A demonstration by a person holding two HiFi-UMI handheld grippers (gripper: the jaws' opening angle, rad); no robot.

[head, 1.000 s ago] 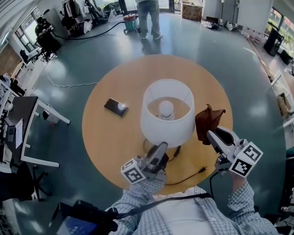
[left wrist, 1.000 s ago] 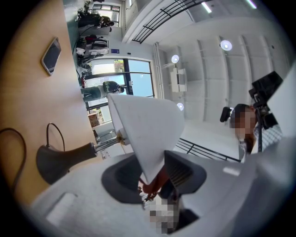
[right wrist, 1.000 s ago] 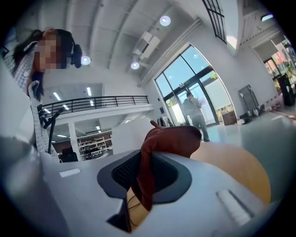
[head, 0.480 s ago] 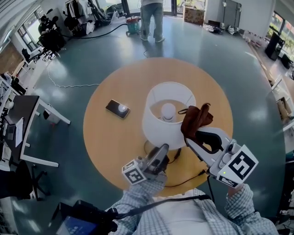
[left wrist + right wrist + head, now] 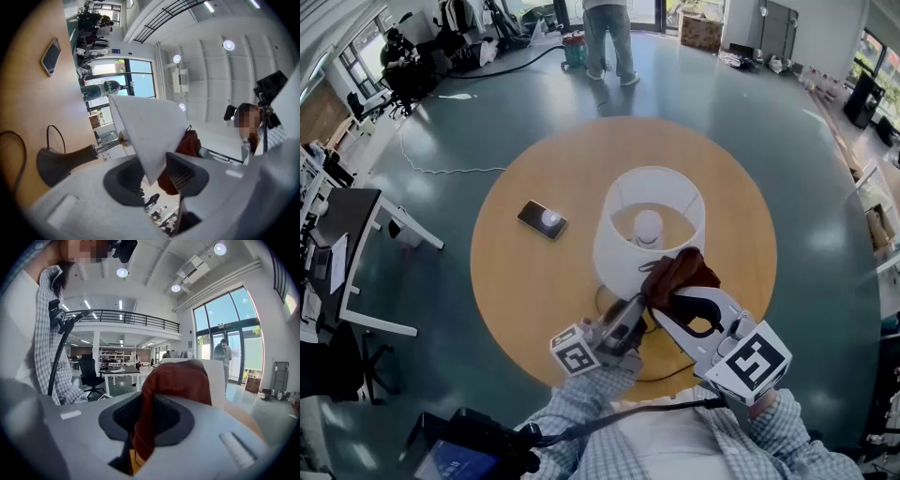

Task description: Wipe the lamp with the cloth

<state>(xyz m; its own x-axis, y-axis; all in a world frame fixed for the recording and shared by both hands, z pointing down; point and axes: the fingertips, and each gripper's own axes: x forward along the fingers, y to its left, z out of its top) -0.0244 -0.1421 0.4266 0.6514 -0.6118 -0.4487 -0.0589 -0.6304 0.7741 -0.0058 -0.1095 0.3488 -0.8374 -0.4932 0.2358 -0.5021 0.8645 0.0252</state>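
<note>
Broadly, we see a round wooden table [image 5: 525,291] carrying a white drum-shaded lamp [image 5: 628,253] near its middle. Just below the lamp, our left gripper [image 5: 152,171] pinches the shade's lower rim. Our right gripper [image 5: 149,411], at the lamp's near right, clamps a rust-brown cloth [image 5: 675,270] bunched against the shade. A black phone [image 5: 543,219] lies left of the lamp.

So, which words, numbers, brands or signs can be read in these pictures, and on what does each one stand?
No text can be read anywhere.
The marker cube on the left gripper: black-and-white squares only, no letters.
The marker cube on the right gripper: the same, a pattern only.
The phone on the table: only glare, nothing legible.
The lampshade and the cloth: plain, no print.
</note>
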